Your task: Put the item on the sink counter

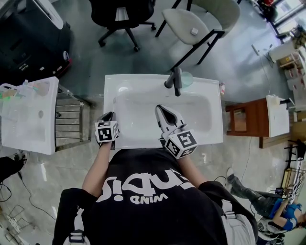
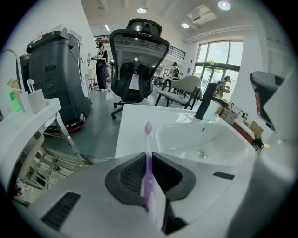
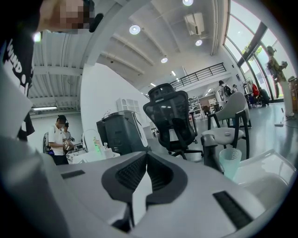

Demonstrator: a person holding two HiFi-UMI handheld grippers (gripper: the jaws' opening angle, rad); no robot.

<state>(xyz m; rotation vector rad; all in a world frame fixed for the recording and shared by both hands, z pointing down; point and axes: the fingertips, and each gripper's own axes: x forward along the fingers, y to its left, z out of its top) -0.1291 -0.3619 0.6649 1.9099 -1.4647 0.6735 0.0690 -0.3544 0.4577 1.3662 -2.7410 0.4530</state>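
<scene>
In the left gripper view a purple toothbrush (image 2: 148,139) stands up between the jaws of my left gripper (image 2: 148,157), which is shut on its handle; the brush head points out over the white sink counter (image 2: 132,128). From the head view, the left gripper (image 1: 109,116) hovers over the counter's front left corner (image 1: 111,91). My right gripper (image 1: 160,110) hangs over the basin, pointing toward the black faucet (image 1: 175,80). Its jaws are shut with nothing between them (image 3: 147,160). A teal cup (image 3: 230,162) stands beside the faucet (image 3: 209,153).
A second white sink (image 1: 29,117) with cups of brushes and a metal rack (image 1: 71,119) stand to the left. Behind the sink are a black office chair (image 1: 122,14) and a beige chair (image 1: 196,21). A wooden cabinet (image 1: 246,122) is at the right. People stand far off.
</scene>
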